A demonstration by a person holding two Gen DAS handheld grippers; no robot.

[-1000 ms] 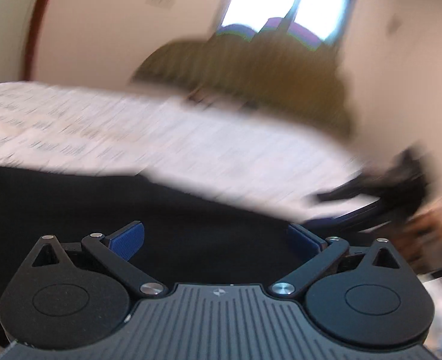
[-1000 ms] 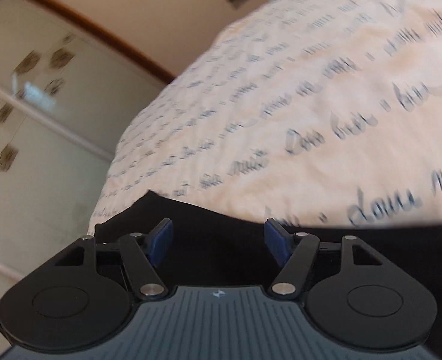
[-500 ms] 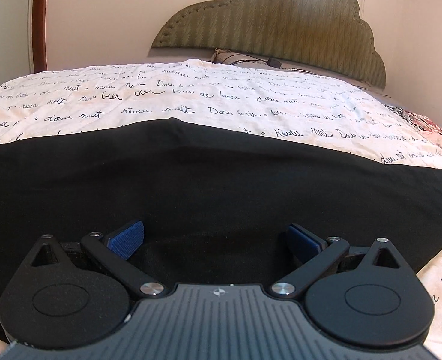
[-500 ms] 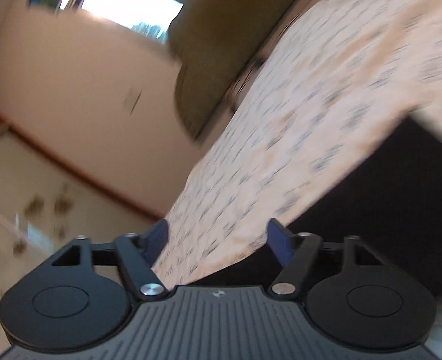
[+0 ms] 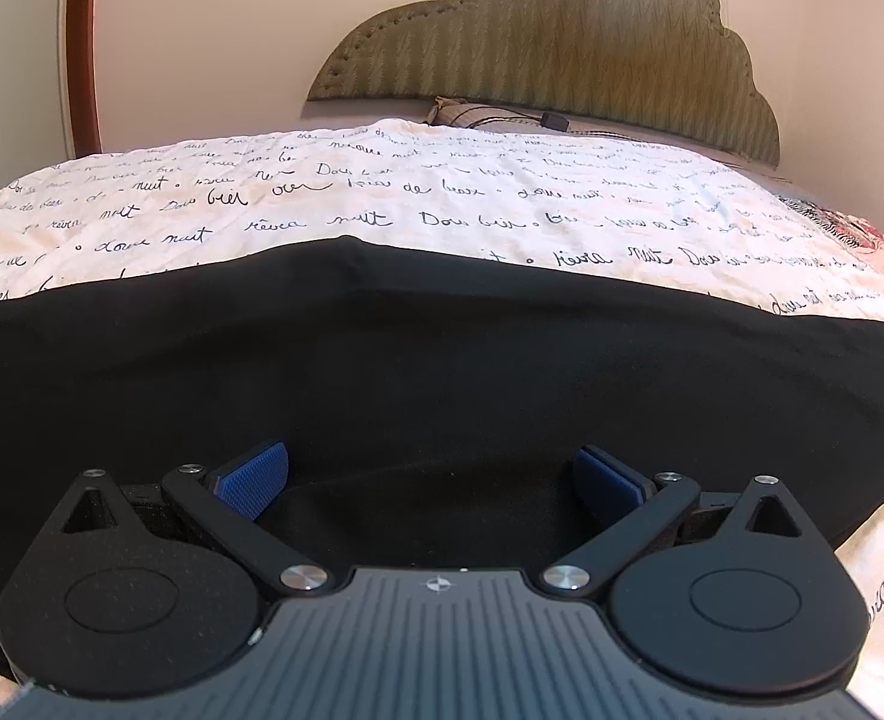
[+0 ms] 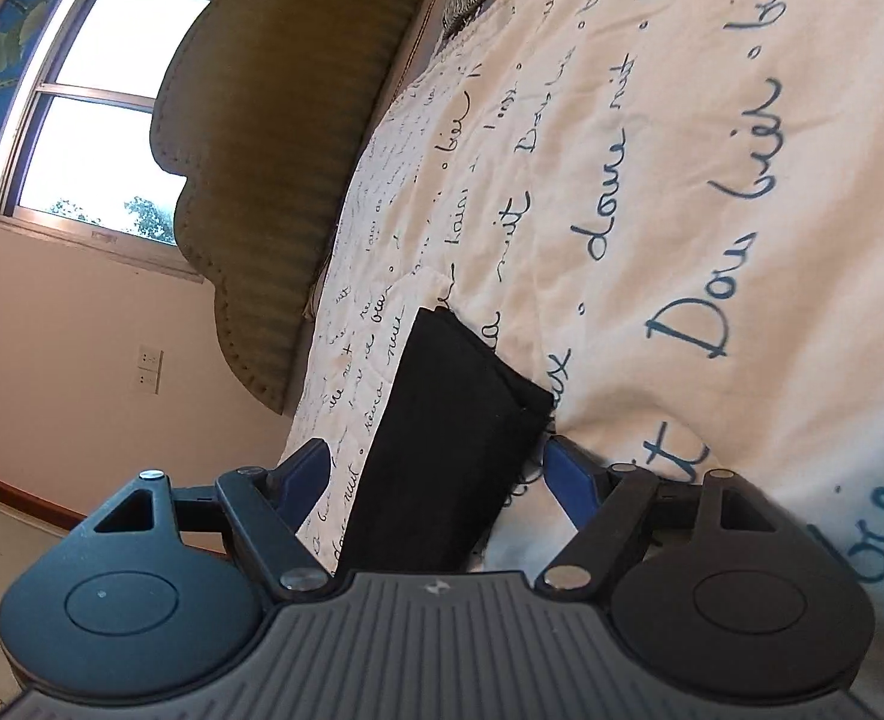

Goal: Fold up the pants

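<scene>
The black pants (image 5: pixel 442 372) lie flat on the bed (image 5: pixel 382 204), spread wide across the cover with the curly writing. A second ago the right gripper (image 6: pixel 436 474) was right over the dark cloth near the bed's edge. Since then it has swung away fast and rolled onto its side, so the bed now looks tipped in its view. Its jaws have just been opening and now stand wide apart, let go, with the end of the folded pants (image 6: pixel 460 420) seen in the gap but not pinched. The left gripper (image 5: pixel 430 480) has hardly moved; it hovers low over the pants, also spread wide and holding nothing. I think one fold has just been laid down and both grippers are free, so the next job is to grab an end and fold again.
</scene>
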